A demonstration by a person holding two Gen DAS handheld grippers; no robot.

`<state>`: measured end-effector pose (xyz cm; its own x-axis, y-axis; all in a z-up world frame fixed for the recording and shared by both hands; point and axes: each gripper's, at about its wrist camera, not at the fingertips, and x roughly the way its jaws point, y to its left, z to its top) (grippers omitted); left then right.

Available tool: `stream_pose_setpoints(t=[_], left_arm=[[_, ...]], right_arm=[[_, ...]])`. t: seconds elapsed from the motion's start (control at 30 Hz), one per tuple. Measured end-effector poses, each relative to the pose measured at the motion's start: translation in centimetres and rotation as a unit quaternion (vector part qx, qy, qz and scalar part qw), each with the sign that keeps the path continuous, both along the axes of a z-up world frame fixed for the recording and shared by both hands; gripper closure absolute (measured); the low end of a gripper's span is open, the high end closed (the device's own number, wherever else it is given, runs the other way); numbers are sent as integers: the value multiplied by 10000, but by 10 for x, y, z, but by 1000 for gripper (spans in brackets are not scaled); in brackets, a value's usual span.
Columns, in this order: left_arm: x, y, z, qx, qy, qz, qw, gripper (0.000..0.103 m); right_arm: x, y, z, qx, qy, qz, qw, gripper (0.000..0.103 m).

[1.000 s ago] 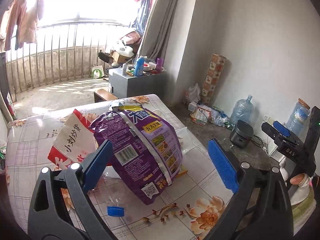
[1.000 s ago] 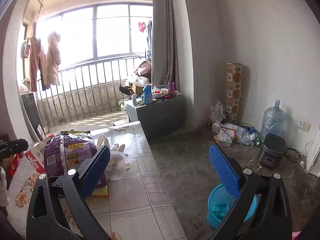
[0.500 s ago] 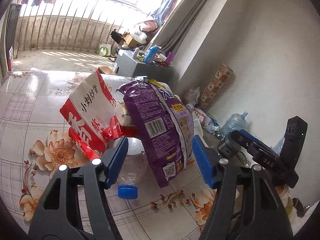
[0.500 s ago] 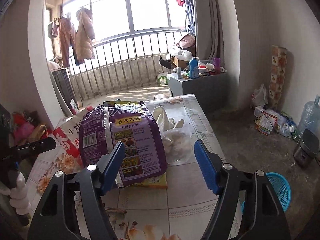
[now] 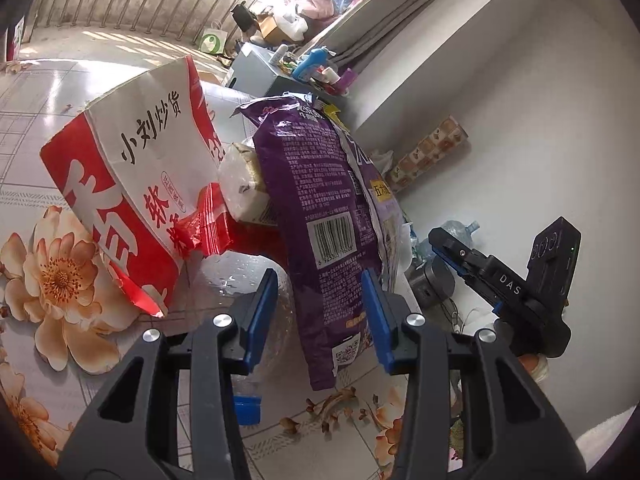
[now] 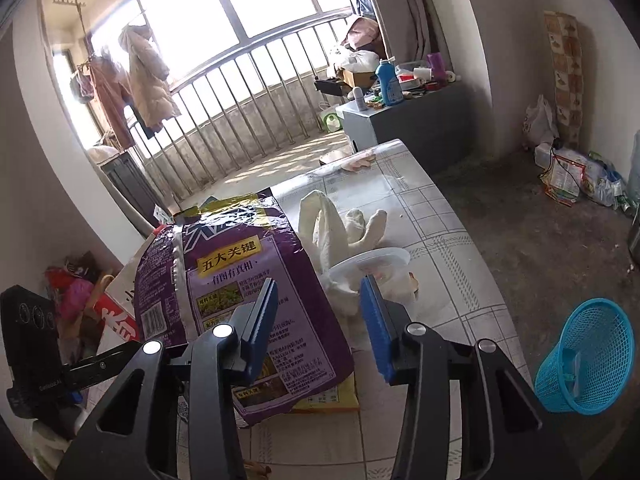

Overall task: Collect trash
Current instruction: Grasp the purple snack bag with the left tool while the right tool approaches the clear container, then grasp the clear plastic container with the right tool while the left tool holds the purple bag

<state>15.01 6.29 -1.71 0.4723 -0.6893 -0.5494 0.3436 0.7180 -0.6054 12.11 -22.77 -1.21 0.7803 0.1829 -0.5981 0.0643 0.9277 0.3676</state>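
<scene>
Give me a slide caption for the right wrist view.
Right gripper closing near a purple snack bag on the floral-tiled table, blue mesh basket waiting on the floor.

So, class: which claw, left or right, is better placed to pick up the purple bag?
Left. The left claw is closing with the purple bag's lower edge between its pads; the right claw only overlaps its side.

Left gripper (image 5: 320, 316) and right gripper (image 6: 318, 322) (both angled downward) are closing.
</scene>
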Motion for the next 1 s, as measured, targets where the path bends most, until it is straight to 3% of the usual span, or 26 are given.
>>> stream_pose_setpoints(t=[0.13, 0.23, 0.43, 0.5, 0.6, 0.67, 0.77, 1.0], left_arm=[[10, -4, 0, -23, 69, -62, 10000, 63], [15, -4, 0, -318, 91, -210, 9992, 63], [-6, -10, 21, -875, -678, -716, 9913, 70], [-11, -21, 31, -788, -926, -821, 9892, 70], [-7, -42, 32, -261, -938, -796, 9921, 75], [-1, -52, 29, -89, -839, -760, 9935, 90], [0, -55, 26, -17, -827, -713, 9940, 103], [-15, -41, 44, -106, -1249, -691, 9897, 103]], right_arm=[[12, -8, -14, 271, 225, -39, 9994, 67], [16, -10, -22, 425, 325, 6, 9986, 71], [16, -8, -24, 417, 322, 137, 9985, 76], [14, -8, -25, 444, 317, 156, 9984, 77], [13, -10, -25, 464, 324, 188, 9982, 78], [12, -11, -26, 474, 338, 201, 9981, 78], [8, -14, -24, 450, 315, 150, 9984, 79], [-15, -43, -8, 319, 65, -319, 9990, 78]])
